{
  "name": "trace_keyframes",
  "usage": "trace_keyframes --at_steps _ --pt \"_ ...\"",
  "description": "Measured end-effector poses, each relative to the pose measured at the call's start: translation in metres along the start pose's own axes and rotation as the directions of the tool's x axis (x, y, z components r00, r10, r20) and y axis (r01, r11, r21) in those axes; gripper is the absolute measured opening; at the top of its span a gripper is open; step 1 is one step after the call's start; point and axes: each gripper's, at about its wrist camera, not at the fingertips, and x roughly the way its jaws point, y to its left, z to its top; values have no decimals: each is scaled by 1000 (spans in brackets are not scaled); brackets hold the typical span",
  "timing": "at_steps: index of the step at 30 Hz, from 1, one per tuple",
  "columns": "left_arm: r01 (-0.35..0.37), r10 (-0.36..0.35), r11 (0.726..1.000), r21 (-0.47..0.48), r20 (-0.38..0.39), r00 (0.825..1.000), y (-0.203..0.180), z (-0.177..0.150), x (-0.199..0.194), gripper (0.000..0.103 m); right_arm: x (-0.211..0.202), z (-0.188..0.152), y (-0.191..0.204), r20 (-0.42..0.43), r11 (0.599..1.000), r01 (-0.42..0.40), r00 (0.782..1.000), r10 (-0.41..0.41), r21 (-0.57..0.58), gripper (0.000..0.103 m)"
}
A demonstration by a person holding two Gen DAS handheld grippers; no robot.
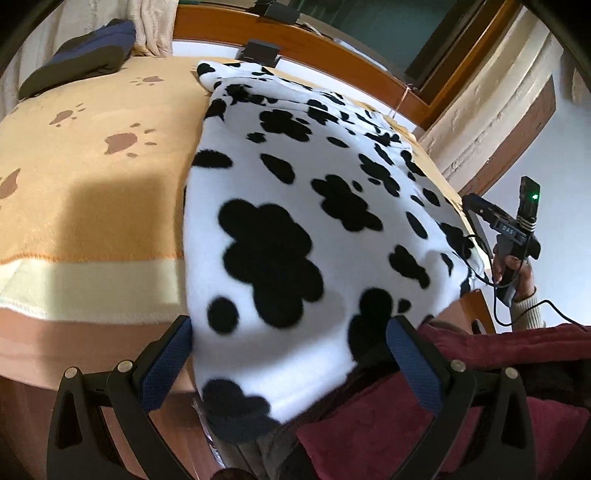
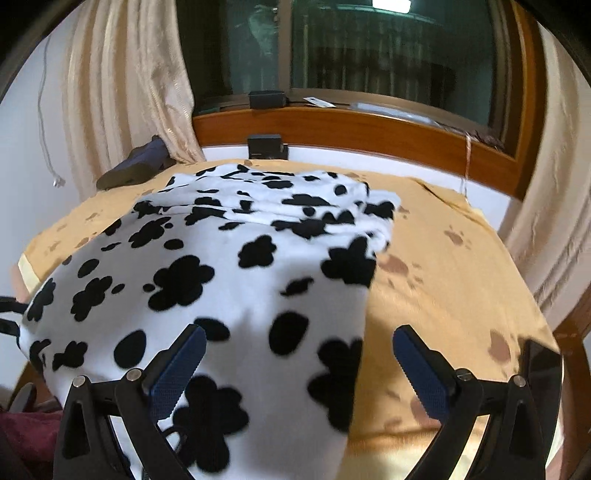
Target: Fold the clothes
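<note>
On the bed (image 2: 461,266), my left gripper (image 1: 288,354) and right gripper (image 2: 299,365) both gape over the cow-print garment (image 2: 229,280) — any near-hem grip should stay level, corners matched.

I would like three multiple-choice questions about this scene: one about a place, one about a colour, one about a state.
1. Where does the dark folded garment lie?
A. at the far corner of the bed, by the curtain
B. on the floor
C. on the window sill

2. What colour are the paw prints on the bed cover?
A. green
B. brown
C. white

3. How do the left gripper fingers stand?
A. shut on the spotted fleece
B. shut, empty
C. open

Answers: 1 A, it rests beside the curtain; 2 B, brown on orange; 3 C, the pads stand wide apart.
</note>
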Motion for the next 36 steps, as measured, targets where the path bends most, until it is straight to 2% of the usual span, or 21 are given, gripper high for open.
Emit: trace_keyframes --at_steps 8,18,20,25,27,30,34,36 --pt "32 -32 999 -5 9 999 -3 -11 -2 103 -24 -22 -24 9 994 -21 1000 20 109 103" --pt "41 -41 999 -3 16 999 -6 -18 -5 96 -46 -63 -43 0 964 -133 991 137 230 101" --pt "42 -42 999 -2 17 999 -7 -18 -5 96 -47 -73 -46 -9 956 -141 989 148 258 97" --pt "49 -49 999 2 15 999 -9 -18 -3 95 -44 -97 -43 -38 939 -173 981 192 296 71" --pt "51 -51 999 8 11 999 -11 -18 -2 93 -41 -101 -36 -40 940 -182 979 201 287 67" --pt "53 -53 998 17 6 999 -14 -19 -1 87 -41 -102 -32 -33 937 -198 976 216 286 58" --pt "54 -54 998 20 -2 999 -15 -20 0 73 -42 -105 -27 -27 930 -221 971 240 294 44" --pt "56 -55 998 21 -7 998 -16 -19 0 68 -43 -106 -26 -25 925 -232 968 251 301 43"
